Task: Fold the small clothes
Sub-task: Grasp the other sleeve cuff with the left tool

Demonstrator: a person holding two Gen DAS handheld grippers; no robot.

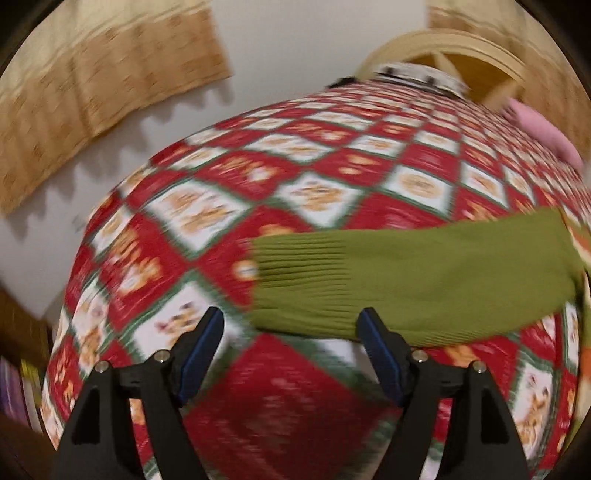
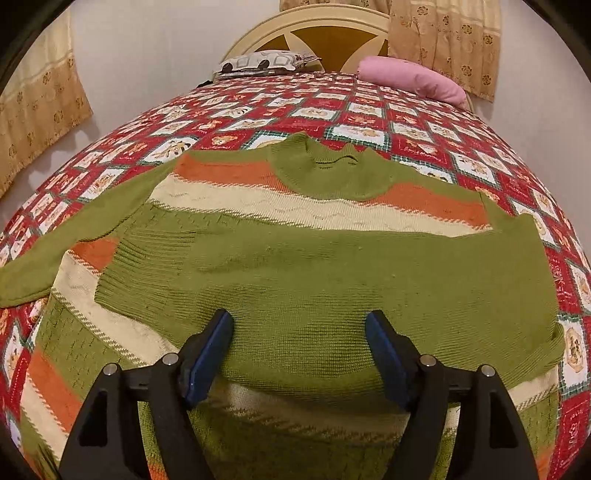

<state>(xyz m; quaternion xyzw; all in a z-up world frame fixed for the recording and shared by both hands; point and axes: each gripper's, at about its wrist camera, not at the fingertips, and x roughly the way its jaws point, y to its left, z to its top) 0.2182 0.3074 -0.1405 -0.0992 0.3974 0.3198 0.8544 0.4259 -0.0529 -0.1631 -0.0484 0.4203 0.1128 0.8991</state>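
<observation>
A green knit sweater [image 2: 295, 258] with orange and cream stripes lies flat on the bed, collar at the far end. Its right sleeve is folded across the chest. Its left sleeve [image 1: 424, 280] stretches out flat over the bedspread, ribbed cuff pointing left. My left gripper [image 1: 291, 328] is open and empty, hovering just in front of that sleeve's cuff. My right gripper [image 2: 299, 332] is open and empty, over the folded sleeve in the middle of the sweater.
The bed has a red, white and green checked bedspread [image 2: 369, 110]. A pink pillow [image 2: 410, 81] and a patterned cushion [image 2: 266, 62] lie by the cream headboard [image 2: 314, 22]. Tan curtains [image 1: 92, 92] hang on the white wall. The left wrist view is motion-blurred.
</observation>
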